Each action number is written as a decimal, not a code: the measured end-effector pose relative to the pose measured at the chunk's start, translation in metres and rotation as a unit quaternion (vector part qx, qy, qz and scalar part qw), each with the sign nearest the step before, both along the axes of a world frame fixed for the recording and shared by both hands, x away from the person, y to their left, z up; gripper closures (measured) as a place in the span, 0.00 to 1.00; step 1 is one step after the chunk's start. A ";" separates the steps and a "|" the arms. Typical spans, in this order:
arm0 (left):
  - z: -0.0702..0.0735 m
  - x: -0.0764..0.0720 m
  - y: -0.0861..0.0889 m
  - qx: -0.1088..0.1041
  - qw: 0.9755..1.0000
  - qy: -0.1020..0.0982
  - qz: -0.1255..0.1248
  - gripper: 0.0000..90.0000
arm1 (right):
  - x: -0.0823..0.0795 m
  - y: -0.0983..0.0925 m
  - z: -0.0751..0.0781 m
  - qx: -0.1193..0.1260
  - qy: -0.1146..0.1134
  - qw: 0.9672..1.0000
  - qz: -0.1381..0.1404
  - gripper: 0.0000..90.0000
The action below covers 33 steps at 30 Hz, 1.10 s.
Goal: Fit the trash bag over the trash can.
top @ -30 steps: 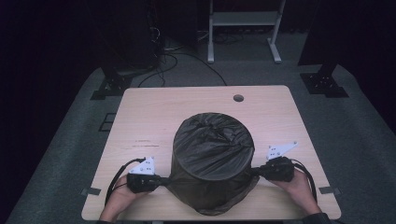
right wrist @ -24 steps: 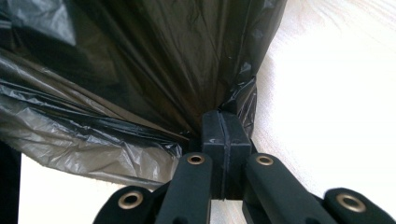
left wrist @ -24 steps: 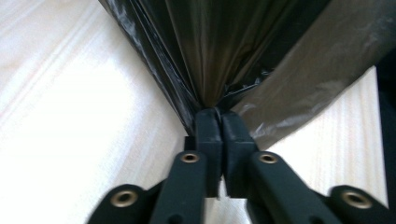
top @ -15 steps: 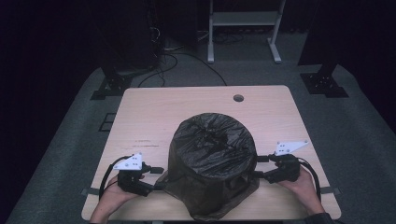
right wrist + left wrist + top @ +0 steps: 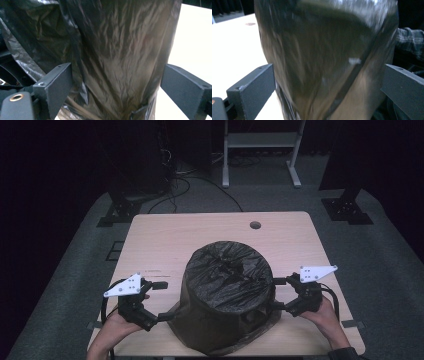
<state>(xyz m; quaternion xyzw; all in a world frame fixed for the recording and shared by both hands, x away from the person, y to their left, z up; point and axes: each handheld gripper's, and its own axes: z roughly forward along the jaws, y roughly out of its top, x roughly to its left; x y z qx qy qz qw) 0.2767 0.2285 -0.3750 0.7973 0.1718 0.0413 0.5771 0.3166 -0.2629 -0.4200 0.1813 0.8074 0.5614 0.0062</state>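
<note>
Black plastic bin bag [image 5: 227, 292] covers a round bin at the lower centre of the desk [image 5: 165, 240], with the left claw [image 5: 159, 299] and right claw [image 5: 278, 292] both spread beside its lower edge, which looks not yet pulled down.

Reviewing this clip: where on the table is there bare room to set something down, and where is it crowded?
Free: the far half of the table, from the black bag to the far edge, apart from the small hole. Crowded: the near strip, where the left claw and right claw, both open, flank the bag.
</note>
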 end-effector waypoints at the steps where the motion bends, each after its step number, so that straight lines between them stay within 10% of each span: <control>1: 0.003 0.000 -0.001 -0.002 1.000 -0.002 -0.002 0.00 | 0.001 0.002 0.001 0.000 -0.003 1.000 0.004 0.11; 19: 0.057 0.019 -0.026 -0.012 0.999 -0.042 -0.005 0.00 | 0.006 0.025 0.009 -0.006 -0.021 0.999 0.037 0.11; 33: 0.098 0.043 -0.070 0.044 0.997 -0.064 -0.008 0.00 | 0.008 0.041 0.012 -0.007 -0.021 0.998 0.054 0.11</control>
